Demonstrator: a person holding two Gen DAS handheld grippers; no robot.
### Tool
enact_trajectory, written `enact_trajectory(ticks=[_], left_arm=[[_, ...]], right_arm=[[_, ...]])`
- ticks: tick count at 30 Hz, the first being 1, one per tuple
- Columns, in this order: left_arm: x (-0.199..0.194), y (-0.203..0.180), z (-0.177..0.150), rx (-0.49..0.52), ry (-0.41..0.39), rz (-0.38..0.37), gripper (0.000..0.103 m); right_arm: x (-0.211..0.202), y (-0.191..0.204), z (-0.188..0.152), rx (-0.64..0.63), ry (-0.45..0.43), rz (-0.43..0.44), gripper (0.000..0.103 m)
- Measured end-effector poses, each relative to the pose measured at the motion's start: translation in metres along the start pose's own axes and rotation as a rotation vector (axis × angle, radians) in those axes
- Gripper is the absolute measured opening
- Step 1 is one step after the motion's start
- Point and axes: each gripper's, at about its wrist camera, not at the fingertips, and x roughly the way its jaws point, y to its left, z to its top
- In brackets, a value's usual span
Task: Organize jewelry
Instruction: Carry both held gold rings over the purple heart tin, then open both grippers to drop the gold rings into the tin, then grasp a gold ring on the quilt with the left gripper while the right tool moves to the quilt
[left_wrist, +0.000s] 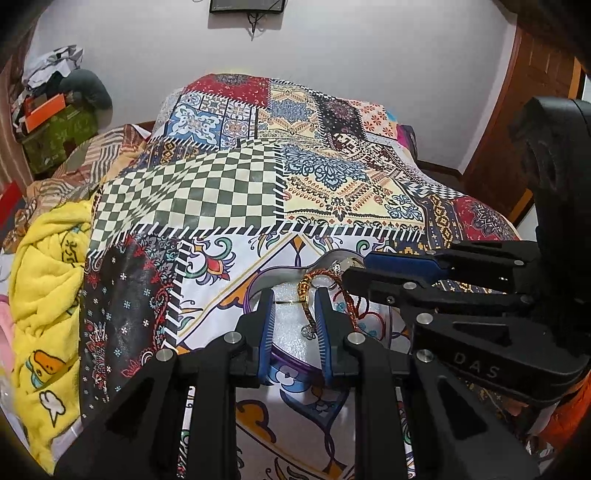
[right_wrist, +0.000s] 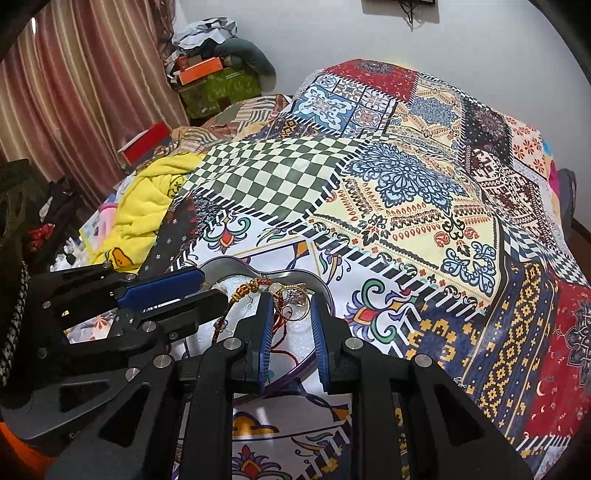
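A heart-shaped silver tray with a white glittery lining lies on the patchwork bedspread. In it sits a tangle of jewelry: a red thread bracelet with gold beads, a gold ring with a stone and a small clear stud. My left gripper hangs open over the tray, the bracelet's beads between its fingertips. My right gripper is open too, with the ring and red thread lying between its fingers. Both tips nearly meet over the tray.
A yellow cartoon blanket is bunched at the bed's left side. Boxes and clothes are piled in the far left corner beside striped curtains. A wooden door stands at the right.
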Motion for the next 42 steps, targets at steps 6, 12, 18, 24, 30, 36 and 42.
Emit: enact_trajectory(ticks=[6,12,18,24,30,36,42], left_arm=[[-0.005,0.002,0.001,-0.014,0.000,-0.002,0.020],[-0.019,-0.001,0.003,-0.010,-0.017,0.006,0.020],[-0.040,-0.013,0.007,0.012,-0.044,0.007,0.020],[-0.059,-0.032,0.009,0.041,-0.071,0.006,0.022],[-0.069,-0.051,0.009,0.059,-0.070,-0.008,0.022],[-0.067,-0.074,0.010,0.092,-0.052,-0.033,0.022],[-0.047,-0.098,0.005,0.111,0.010,-0.081,0.022]], right_arm=[[-0.005,0.002,0.001,-0.003,0.009,0.002,0.019],[-0.023,0.003,0.001,0.003,-0.017,-0.020,0.019],[-0.051,0.002,-0.003,0.019,-0.056,-0.046,0.020],[-0.076,-0.003,-0.012,0.035,-0.084,-0.078,0.020],[-0.102,-0.017,-0.026,0.068,-0.108,-0.110,0.021],[-0.126,-0.037,-0.041,0.120,-0.149,-0.168,0.040],[-0.140,-0.057,-0.060,0.158,-0.144,-0.227,0.040]])
